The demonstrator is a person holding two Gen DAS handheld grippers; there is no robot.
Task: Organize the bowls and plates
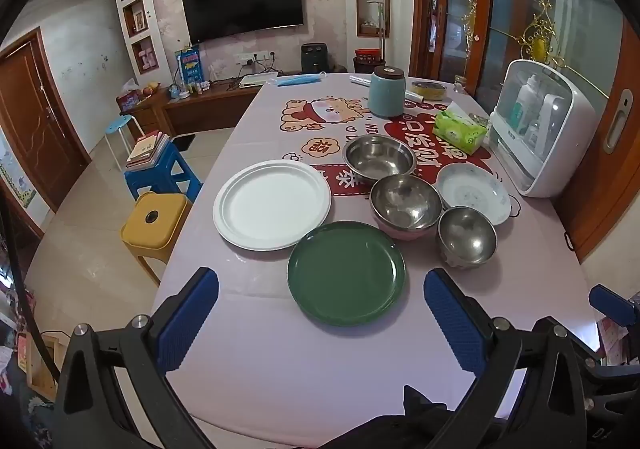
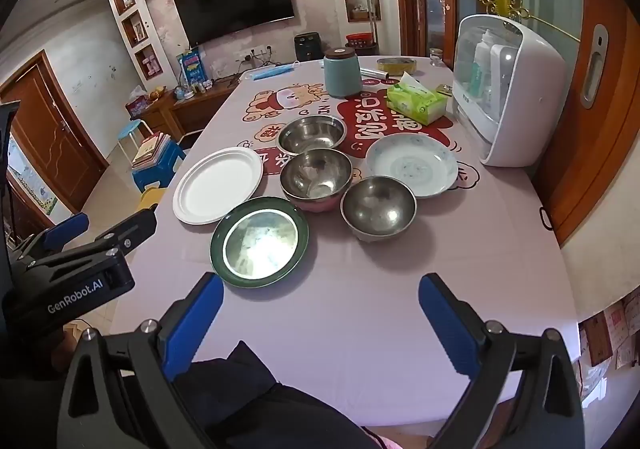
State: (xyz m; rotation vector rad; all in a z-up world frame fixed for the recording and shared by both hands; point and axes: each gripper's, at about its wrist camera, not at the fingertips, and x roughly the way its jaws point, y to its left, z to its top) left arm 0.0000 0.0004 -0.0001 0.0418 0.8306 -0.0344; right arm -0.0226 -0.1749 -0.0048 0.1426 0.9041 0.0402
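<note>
**Nothing stacked yet: six dishes loose on the table**

I see the green plate nearest me, glossy and flat-rimmed, just ahead of my left gripper. Beside it lies the white plate, matte with a stepped rim. Behind them cluster three steel bowls, dull-polished and round: a small one, a middle one with a pink outer shell, and a wide shallow one farthest back. A pale patterned ceramic dish sits at their right, touching or nearly so (I cannot tell which).

By my reading the job has barely begun: every piece lies singly, no nesting, no pile. All the stacking is left.

Both sets of jaws stand wide apart with nothing between them; my right gripper hangs over bare cloth, short of the dishes.

Around it all: a pink printed tablecloth, a teal canister, a green tissue pack and a white domed appliance.
</note>
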